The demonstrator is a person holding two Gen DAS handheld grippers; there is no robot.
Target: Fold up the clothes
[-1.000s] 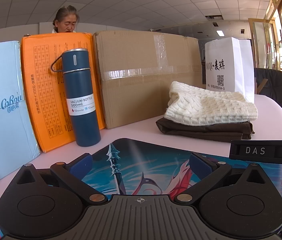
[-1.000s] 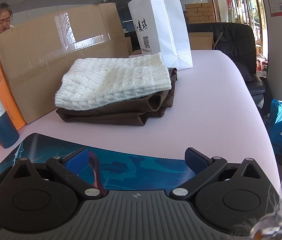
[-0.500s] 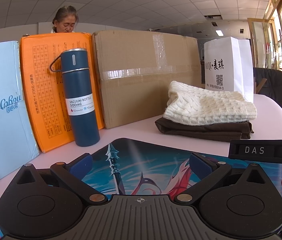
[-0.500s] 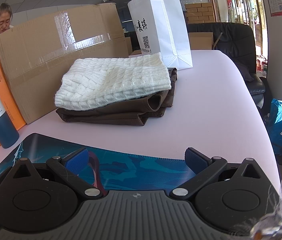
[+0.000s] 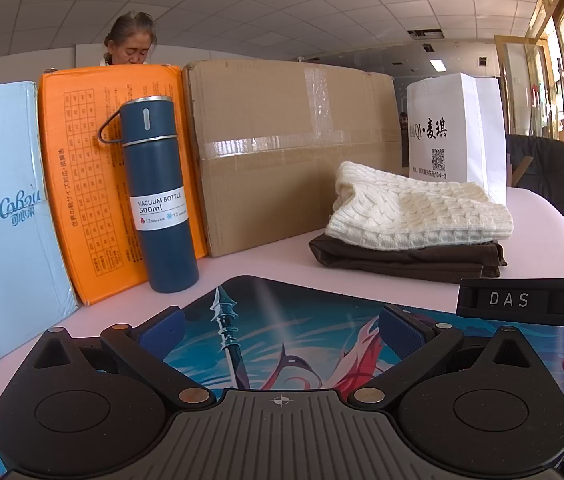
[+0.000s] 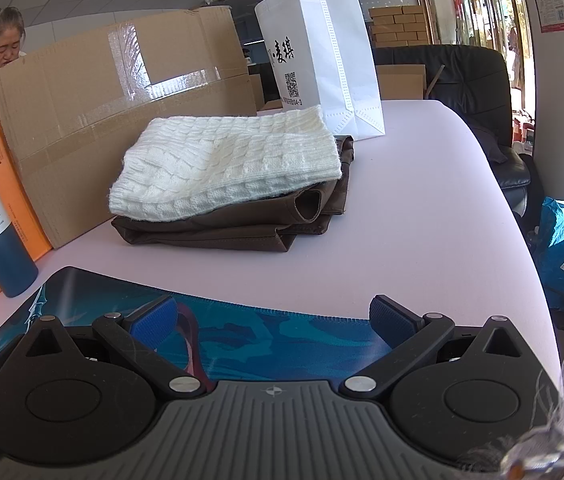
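Left gripper (image 5: 279, 330): jaws wide, holding nothing (over the mat (image 5: 302, 320))
Right gripper (image 6: 275, 320): jaws wide, holding nothing
White knit (image 6: 229, 160): folded atop brown garment (image 6: 241, 228), 12 o'clock

Cream sweater (image 6: 233, 164) chunky cable knit; brown garment (image 6: 241, 226) smooth matt cloth; vacuum bottle (image 5: 159, 204) matt blue metal; cardboard box (image 5: 282, 152) glossy-taped; mat (image 5: 282, 332) printed, smooth.

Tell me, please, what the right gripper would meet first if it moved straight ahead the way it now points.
Probably the folded brown garment with the white knit sweater stacked on it. The right gripper, open and empty, sits low over the printed mat; bare table lies between, though depth is hard to judge.
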